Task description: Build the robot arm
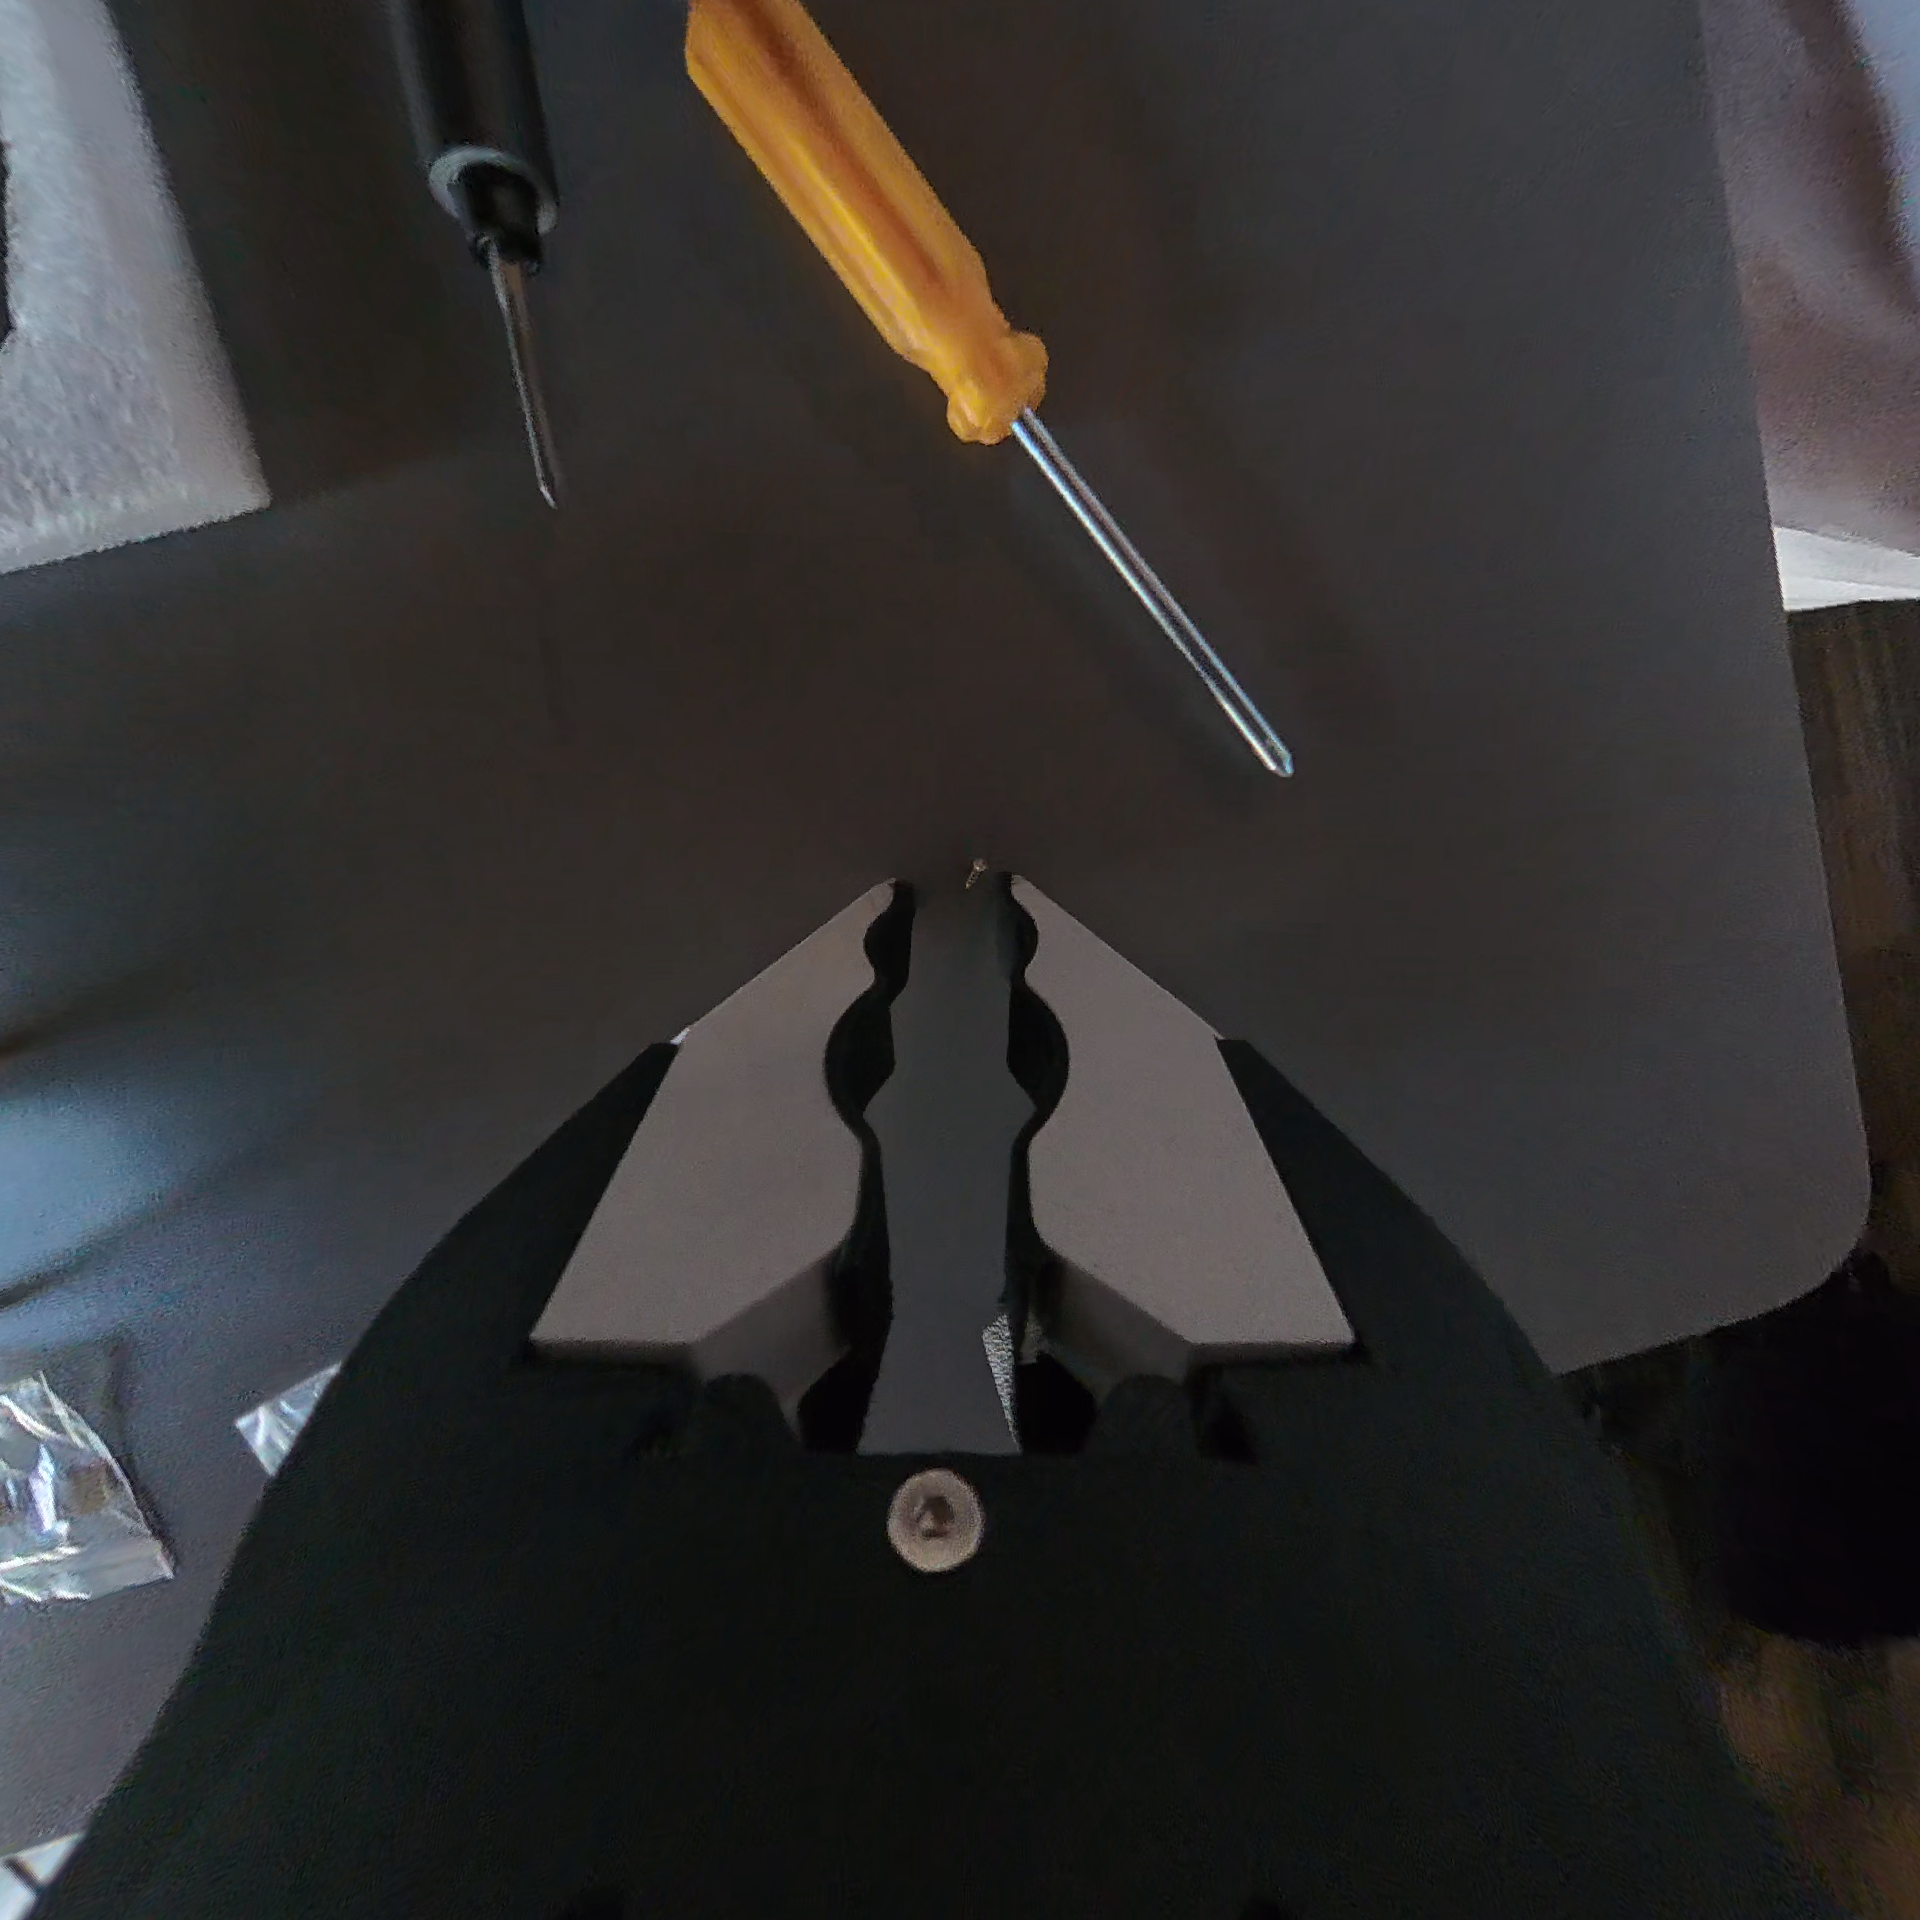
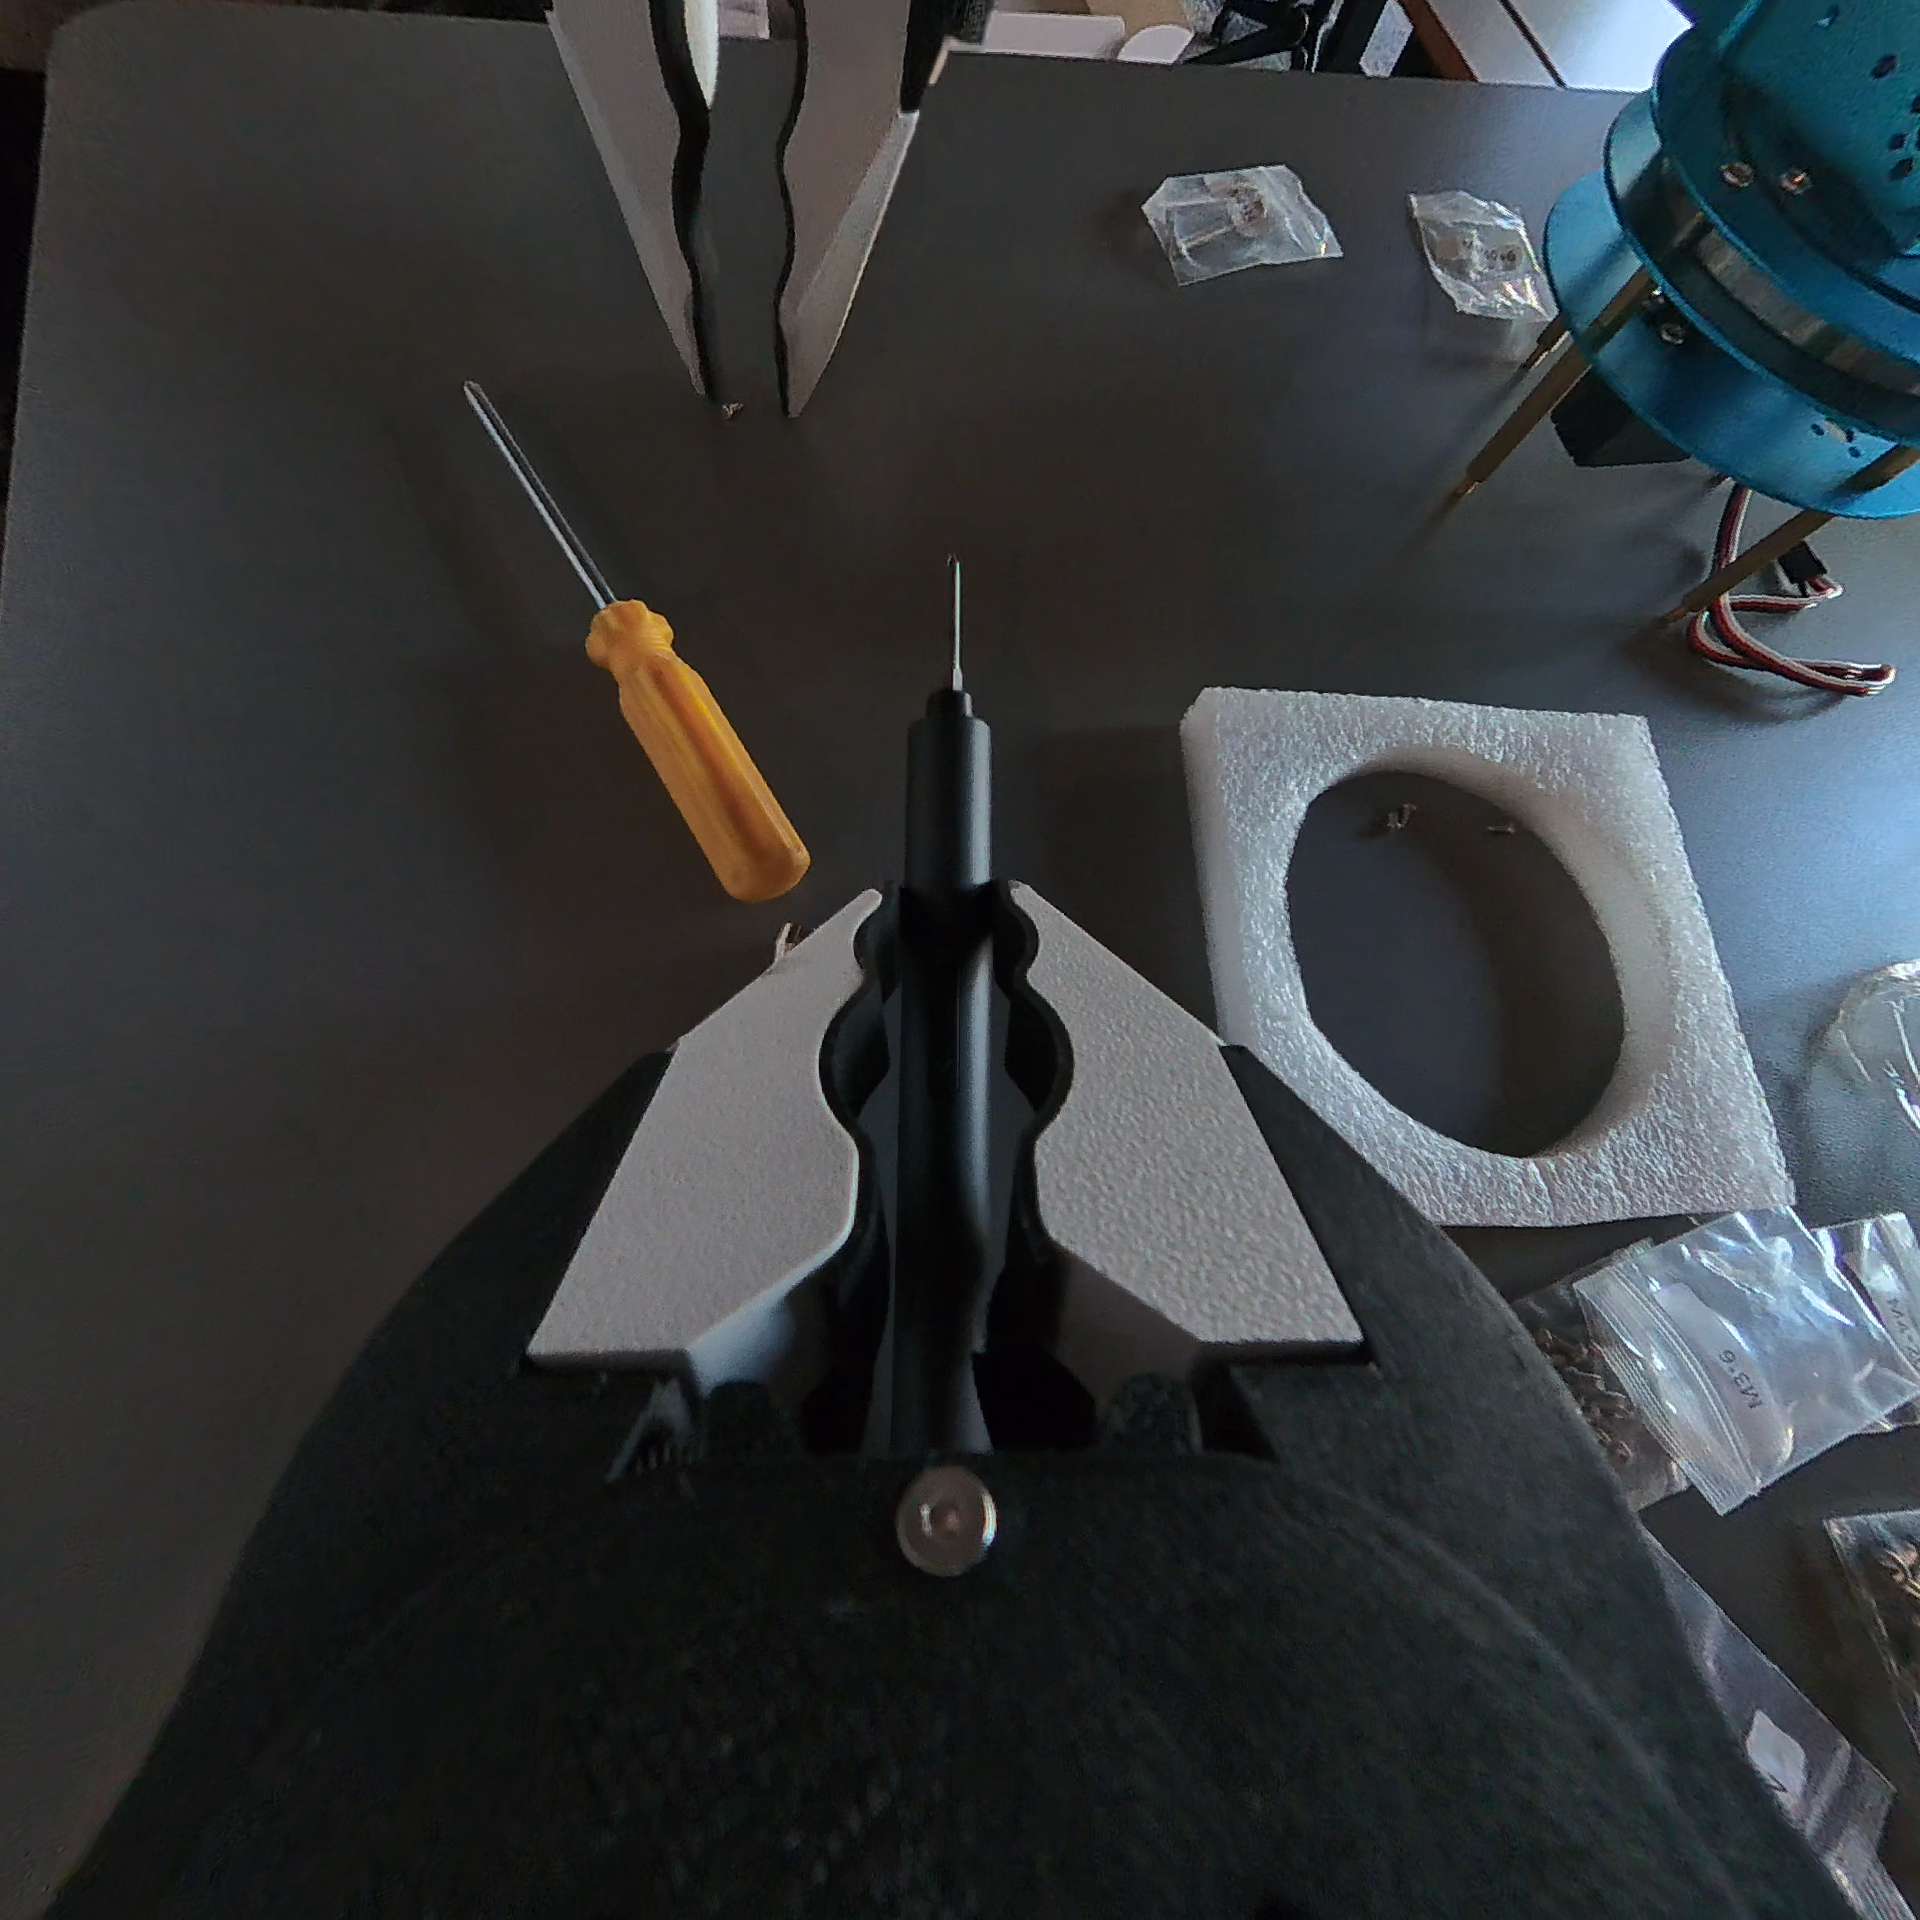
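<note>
**Black driver clamped in my right fingers, a tiny screw at my left tips**

My right gripper [image 2: 948, 904] pinches the black screwdriver [image 2: 943, 821] along its handle, the body lying in the groove between my two pads and its thin bit pointing straight ahead over the dark grey mat [image 2: 260, 935]. The handle fills the gap between the fingers, so they press on it from both sides.

My left gripper [image 1: 953, 883] hangs low over the same mat with its fingers parted by a narrow gap and nothing between them. A tiny screw [image 1: 975, 871] lies on the mat just ahead of the tips, nearest the right-hand one; whether it touches that tip I cannot tell. In the right wrist view the left gripper comes in from the far side, tips down, with the screw beside one tip.

The yellow screwdriver [image 2: 694, 758] lies loose on the mat between my two grippers, left of the black driver, its shaft angled toward my left fingers.

To the right of my right gripper sits a white foam block [image 2: 1455, 748] with an oval cut-out, a few small screws inside the hole. Clear plastic bags [image 2: 1766, 1361] of hardware lie near it and two more farther off by a blue metal assembly [image 2: 1766, 343] on brass standoffs, with red, white and black wires trailing below it.
</note>
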The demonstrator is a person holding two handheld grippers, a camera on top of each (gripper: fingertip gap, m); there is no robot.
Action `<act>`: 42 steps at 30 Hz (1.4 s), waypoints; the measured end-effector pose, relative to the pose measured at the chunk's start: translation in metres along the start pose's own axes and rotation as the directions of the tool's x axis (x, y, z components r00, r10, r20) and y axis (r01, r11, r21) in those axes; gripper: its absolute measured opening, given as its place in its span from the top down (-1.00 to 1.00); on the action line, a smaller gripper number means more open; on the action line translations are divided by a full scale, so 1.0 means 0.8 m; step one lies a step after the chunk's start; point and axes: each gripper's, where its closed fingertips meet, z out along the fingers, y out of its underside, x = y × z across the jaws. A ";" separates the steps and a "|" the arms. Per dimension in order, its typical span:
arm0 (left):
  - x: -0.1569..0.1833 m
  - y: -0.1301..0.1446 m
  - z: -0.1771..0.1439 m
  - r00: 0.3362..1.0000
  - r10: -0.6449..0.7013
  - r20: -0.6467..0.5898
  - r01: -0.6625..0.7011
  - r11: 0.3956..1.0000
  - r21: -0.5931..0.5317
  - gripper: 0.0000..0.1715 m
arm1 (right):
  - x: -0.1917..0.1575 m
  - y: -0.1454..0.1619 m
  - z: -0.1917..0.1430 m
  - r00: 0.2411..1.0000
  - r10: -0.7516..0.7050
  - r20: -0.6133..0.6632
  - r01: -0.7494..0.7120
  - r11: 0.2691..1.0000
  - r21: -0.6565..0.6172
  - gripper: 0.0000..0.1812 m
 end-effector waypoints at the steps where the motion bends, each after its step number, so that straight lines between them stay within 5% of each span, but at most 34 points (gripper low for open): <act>1: 0.001 -0.002 0.001 1.000 0.008 -0.013 -0.008 1.000 -0.007 0.87 | 0.000 0.002 0.001 1.000 -0.002 0.000 0.002 1.000 -0.008 0.83; 22: 0.001 -0.020 0.004 0.981 -0.195 -0.012 0.194 0.971 0.142 1.00 | -0.014 0.001 0.005 0.998 -0.054 0.023 0.055 0.998 -0.022 0.83; 33: -0.006 -0.064 -0.009 0.971 -0.214 -0.108 0.236 0.935 0.266 1.00 | -0.033 0.002 0.012 0.972 -0.228 0.049 0.229 0.973 -0.015 0.83; 37: -0.012 -0.060 -0.006 0.973 -0.211 -0.095 0.227 0.948 0.221 1.00 | -0.034 0.003 0.013 0.972 -0.227 0.056 0.227 0.974 -0.009 0.83; 42: 0.007 -0.066 -0.005 0.919 -0.332 -0.212 0.379 0.893 0.242 0.98 | -0.038 0.003 0.011 0.964 -0.255 0.070 0.256 0.967 -0.011 0.83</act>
